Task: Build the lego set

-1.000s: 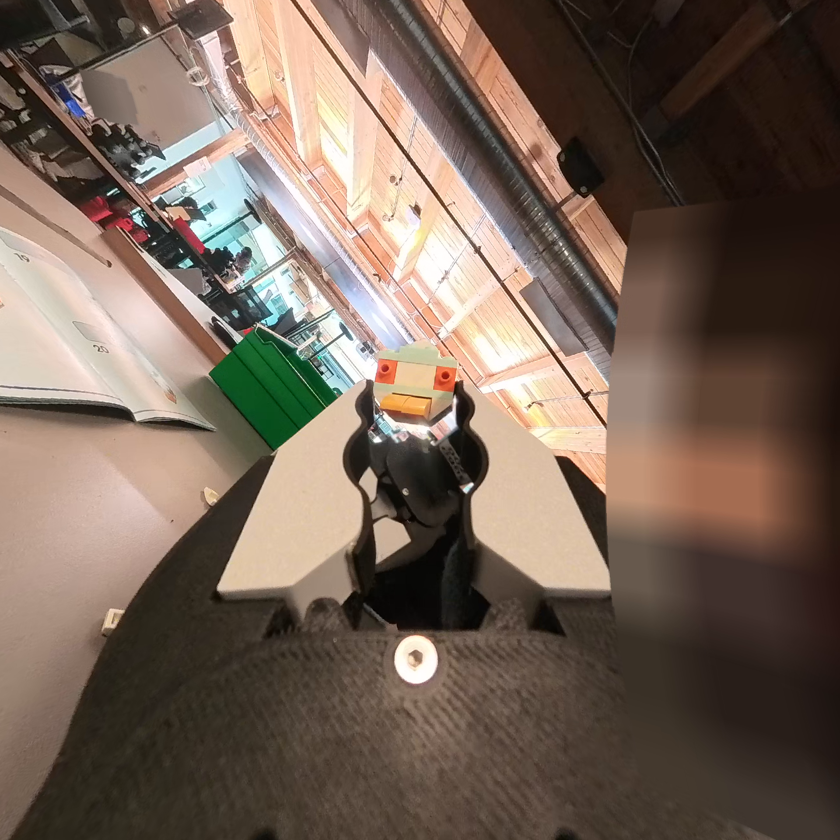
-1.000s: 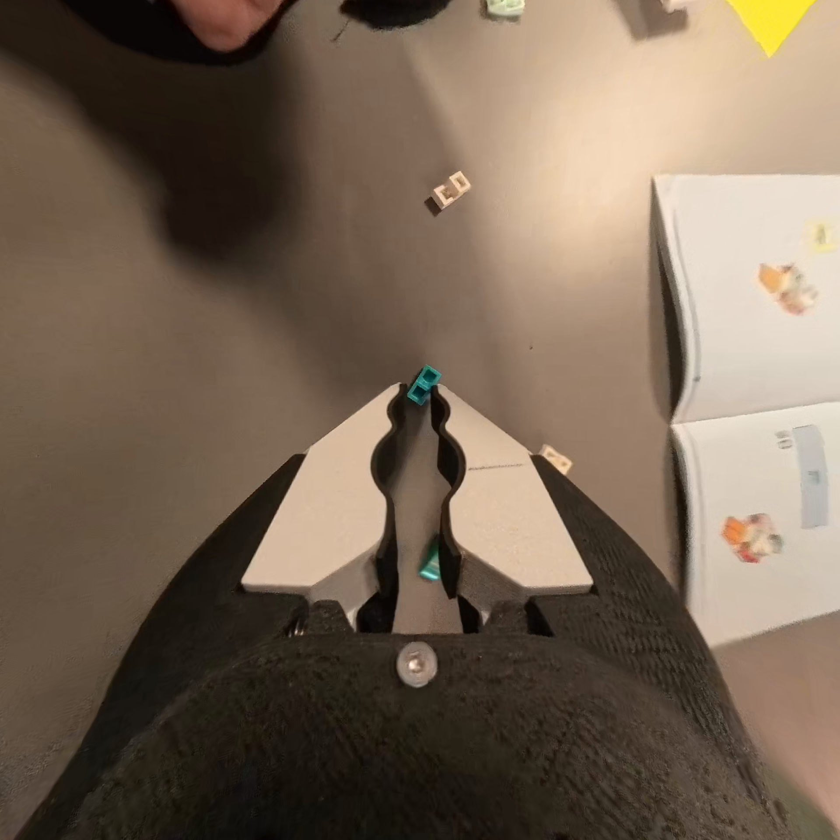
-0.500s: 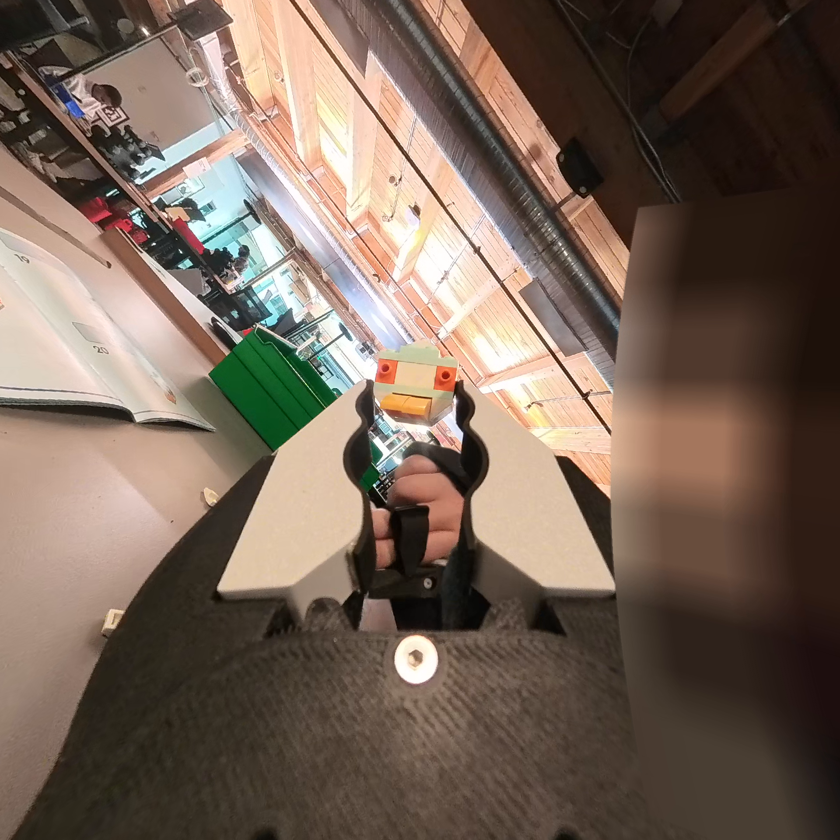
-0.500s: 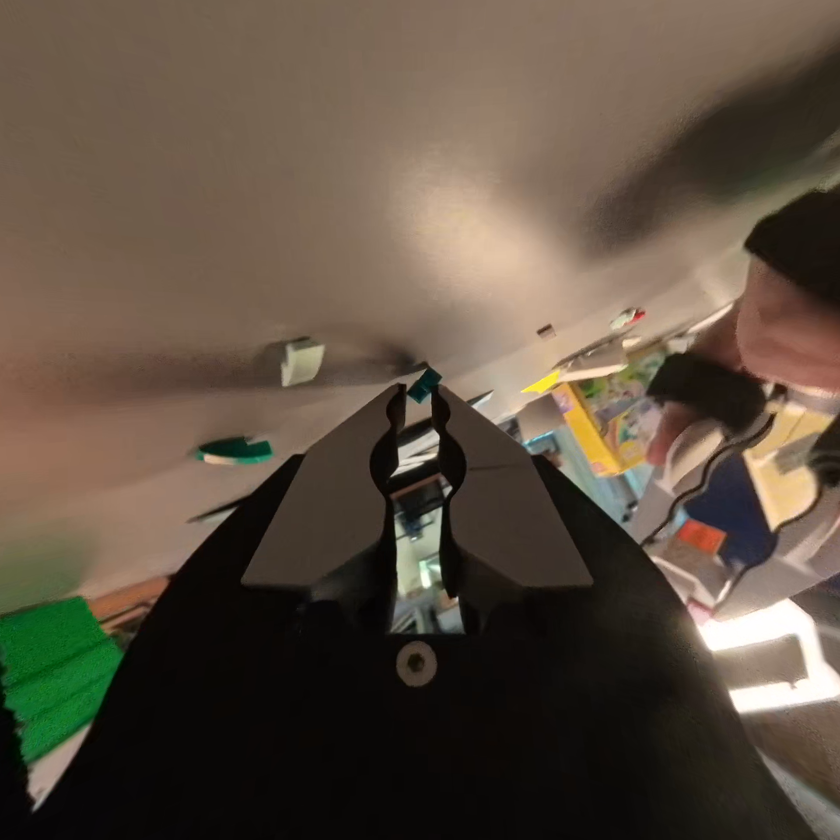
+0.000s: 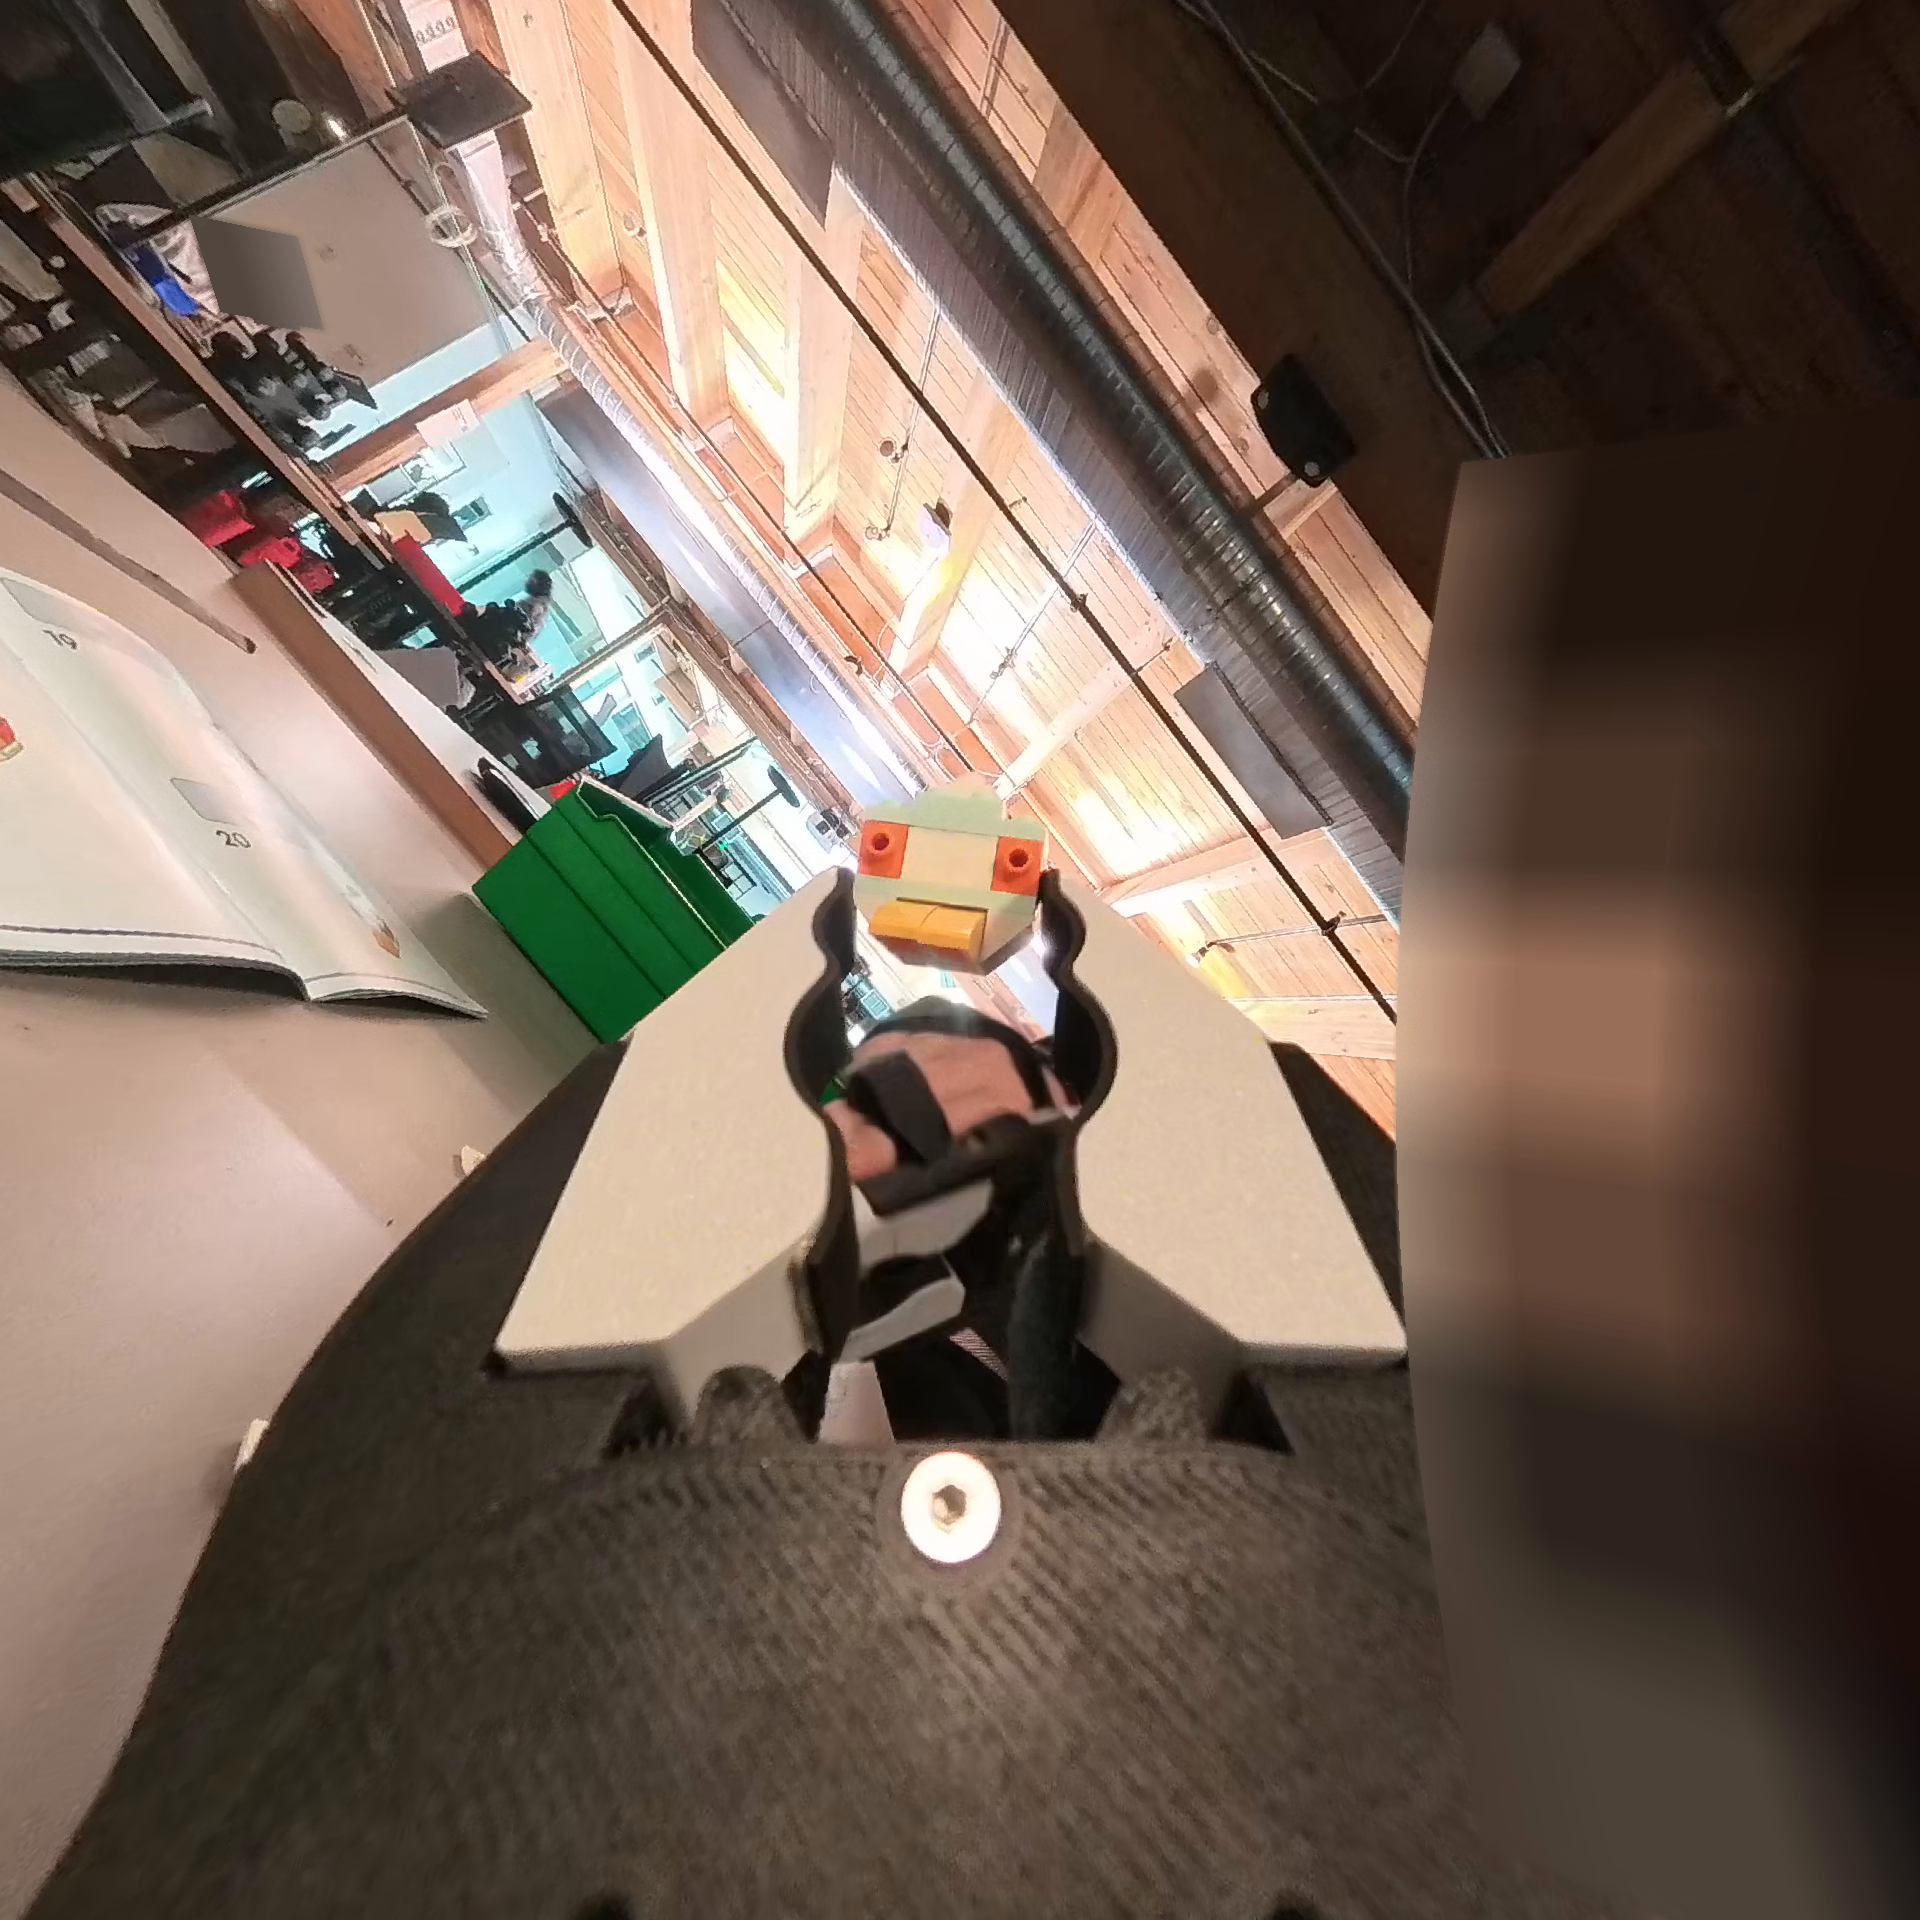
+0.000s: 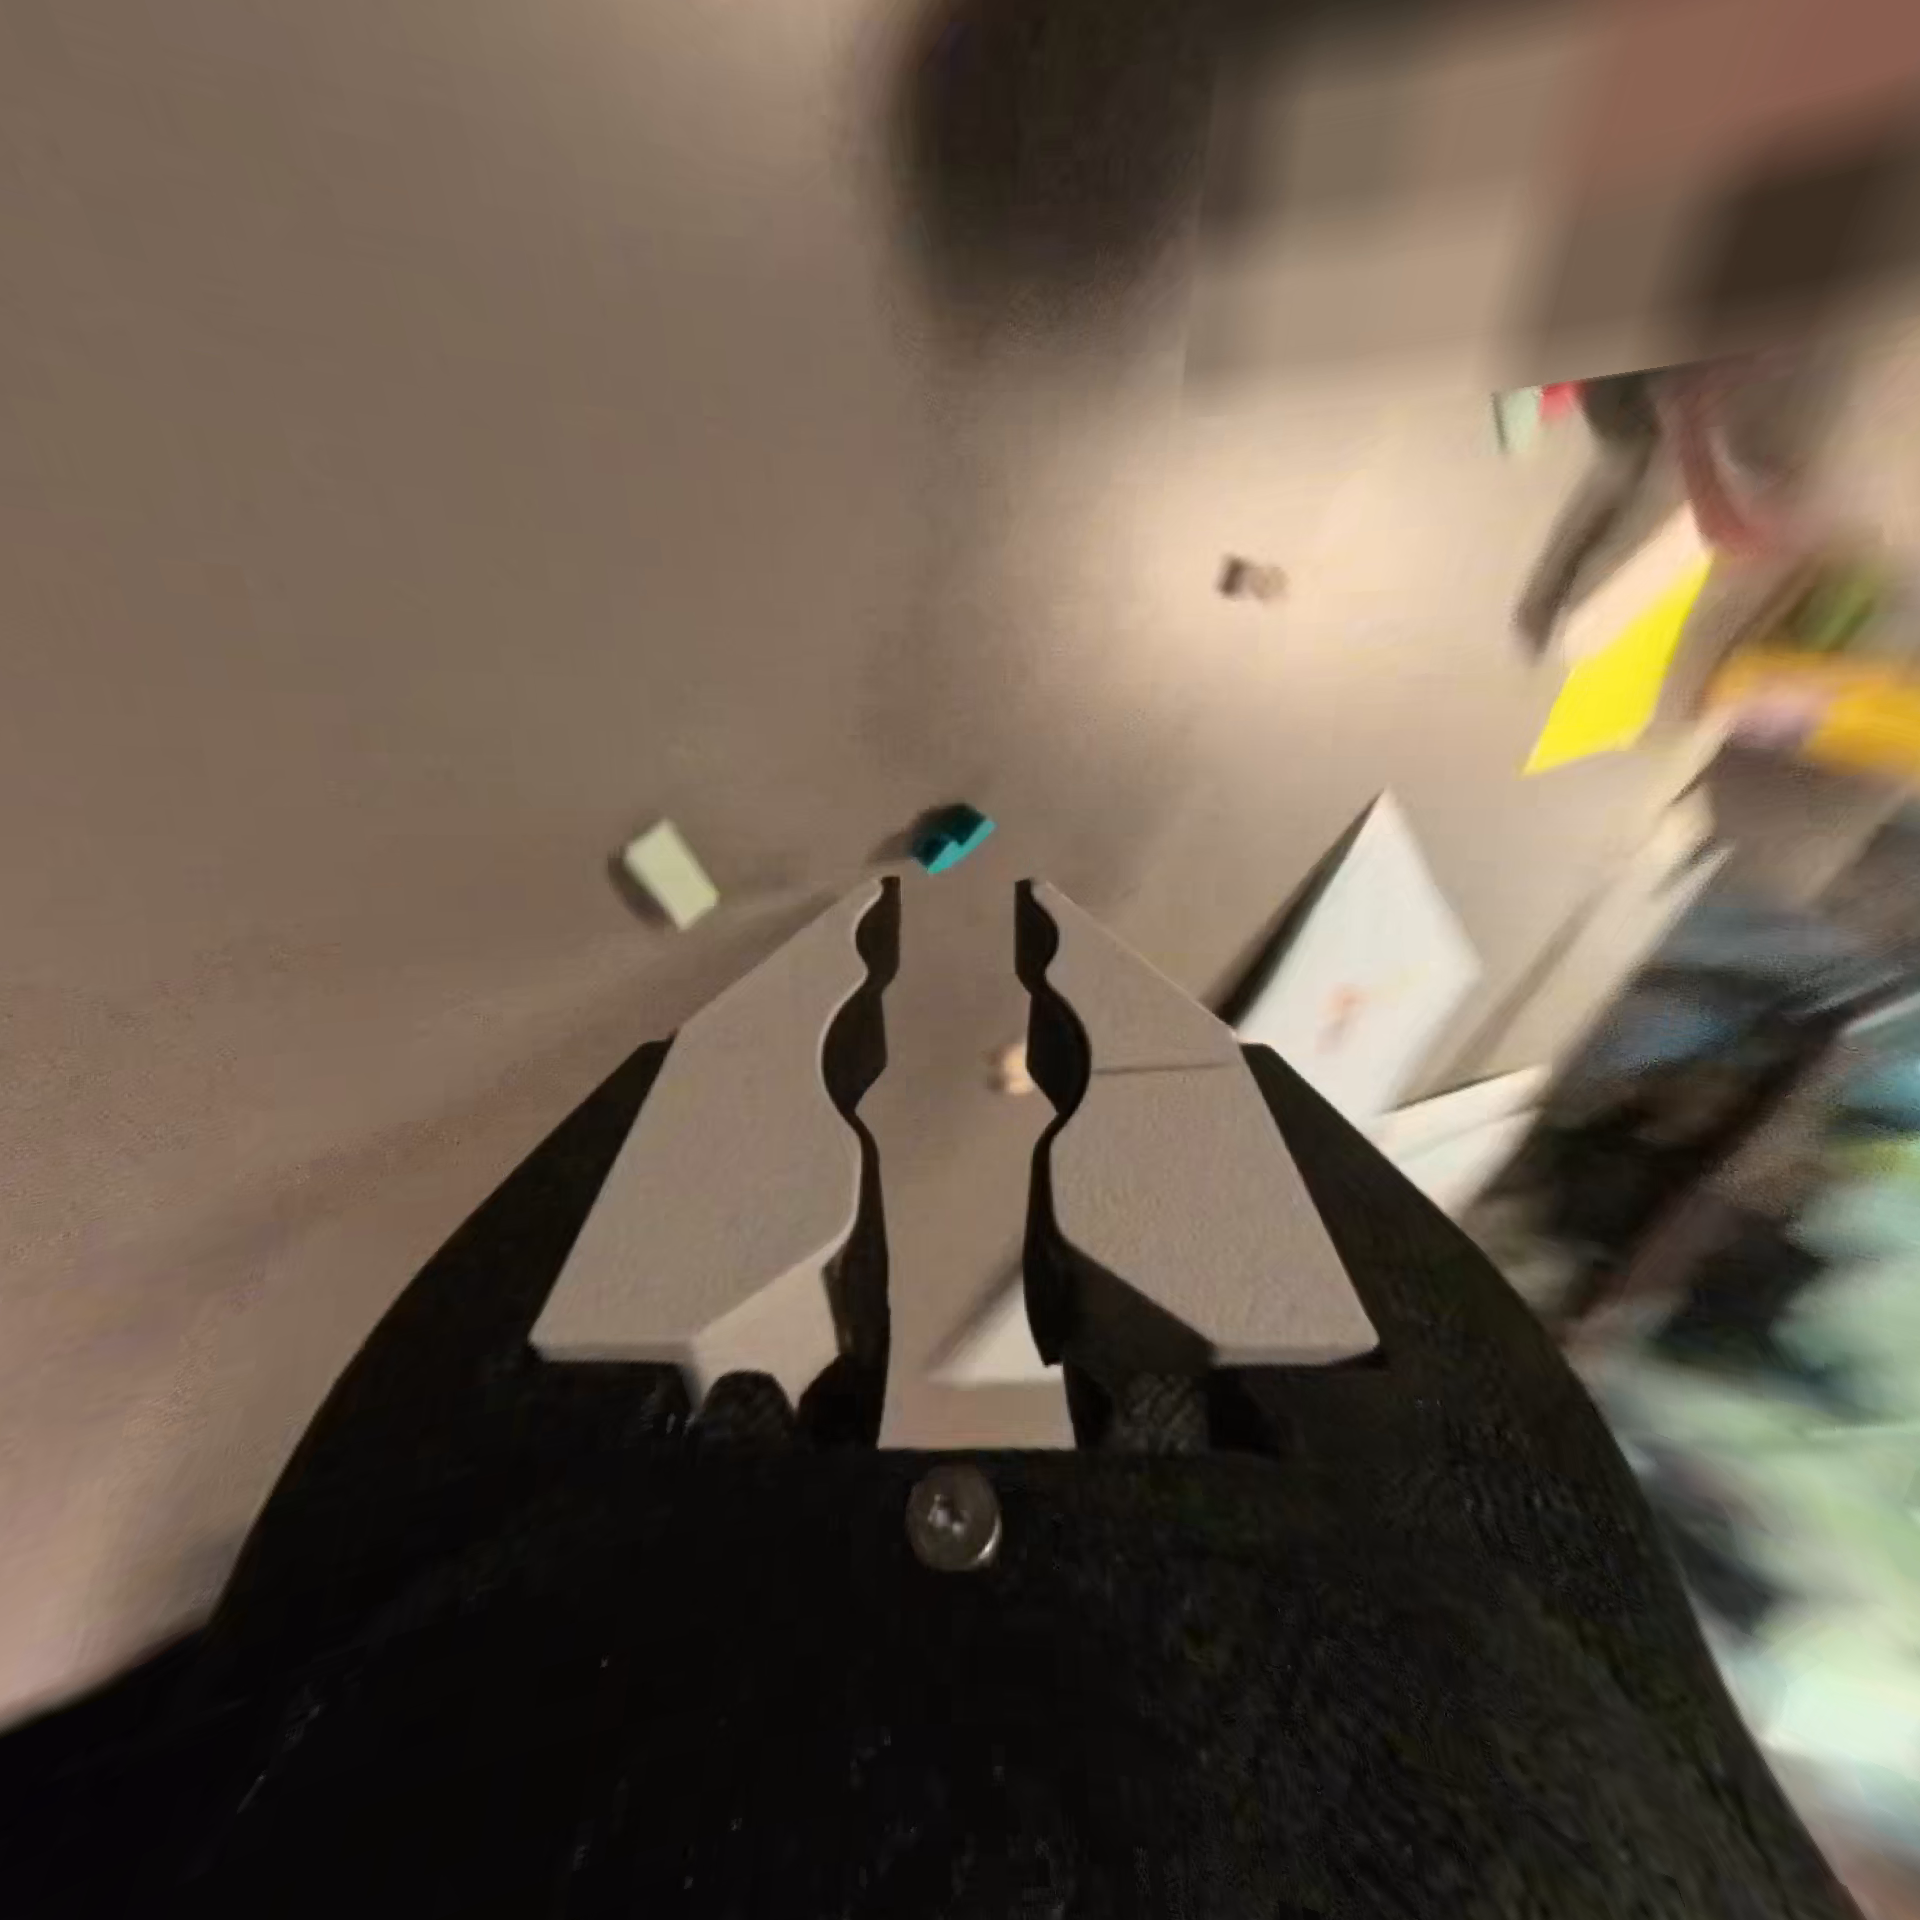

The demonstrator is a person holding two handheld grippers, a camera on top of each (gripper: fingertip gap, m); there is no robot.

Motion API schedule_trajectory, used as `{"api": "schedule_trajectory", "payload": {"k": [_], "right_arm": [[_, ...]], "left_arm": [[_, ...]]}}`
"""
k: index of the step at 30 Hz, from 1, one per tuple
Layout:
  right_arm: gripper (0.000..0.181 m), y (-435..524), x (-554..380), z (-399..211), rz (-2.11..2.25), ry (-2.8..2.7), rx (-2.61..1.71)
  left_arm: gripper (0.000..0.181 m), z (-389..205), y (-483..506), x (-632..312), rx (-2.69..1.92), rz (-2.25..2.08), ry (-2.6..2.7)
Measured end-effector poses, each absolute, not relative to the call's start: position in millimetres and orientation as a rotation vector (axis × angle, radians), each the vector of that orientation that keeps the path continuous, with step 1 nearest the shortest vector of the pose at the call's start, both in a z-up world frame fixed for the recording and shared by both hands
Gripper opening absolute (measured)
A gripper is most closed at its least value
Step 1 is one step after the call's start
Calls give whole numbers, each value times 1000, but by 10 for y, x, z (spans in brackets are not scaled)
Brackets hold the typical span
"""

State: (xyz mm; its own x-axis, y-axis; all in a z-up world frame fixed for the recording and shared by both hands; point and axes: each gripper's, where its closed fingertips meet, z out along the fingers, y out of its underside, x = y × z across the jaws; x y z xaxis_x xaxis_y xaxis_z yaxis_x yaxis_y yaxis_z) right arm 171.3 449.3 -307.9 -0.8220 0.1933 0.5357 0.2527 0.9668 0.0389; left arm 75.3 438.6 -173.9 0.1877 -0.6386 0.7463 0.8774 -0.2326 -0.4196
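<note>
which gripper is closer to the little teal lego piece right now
Right. The right gripper is open with the teal piece just beyond its fingertips, apart from them. The left gripper is raised, clamping the pale green lego head.

In the right wrist view the grey table (image 6: 364,623) lies bare across the left and upper left of the frame, giving free passage there. Just past the parted fingertips sits a teal brick (image 6: 953,837), with a pale green brick (image 6: 670,871) to its left and a small tan piece (image 6: 1008,1070) in the gap between the fingers. The lower right is crowded by a booklet (image 6: 1361,956), a yellow sheet (image 6: 1621,675) and blurred clutter
</note>
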Motion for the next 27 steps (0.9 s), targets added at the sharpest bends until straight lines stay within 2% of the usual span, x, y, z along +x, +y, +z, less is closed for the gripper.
{"api": "schedule_trajectory", "payload": {"k": [2, 4, 11, 14, 17, 23, 27], "right_arm": [[22, 4467, 1697, -3085, 176, -2505, -872], [27, 4454, 1681, -3102, 403, -2415, -1198], [16, 4474, 1649, -3212, 652, -2281, -1433], [3, 4454, 1626, -3219, 718, -2243, -1473], [3, 4615, 1533, -3145, 567, -2159, -1442], [3, 4707, 1032, -1971, 229, -1693, -1001], [3, 4585, 947, -1665, 56, -1614, -801]], "left_arm": [[35, -1733, 4382, 753, -1096, -1447, -290], [35, -1739, 4384, 759, -1098, -1450, -291], [34, -1757, 4388, 798, -1110, -1455, -283], [34, -1757, 4391, 779, -1107, -1451, -288], [34, -1769, 4400, 781, -1113, -1441, -291], [35, -1761, 4396, 834, -1146, -1349, -236], [35, -1745, 4372, 897, -1164, -1288, -172]]}}
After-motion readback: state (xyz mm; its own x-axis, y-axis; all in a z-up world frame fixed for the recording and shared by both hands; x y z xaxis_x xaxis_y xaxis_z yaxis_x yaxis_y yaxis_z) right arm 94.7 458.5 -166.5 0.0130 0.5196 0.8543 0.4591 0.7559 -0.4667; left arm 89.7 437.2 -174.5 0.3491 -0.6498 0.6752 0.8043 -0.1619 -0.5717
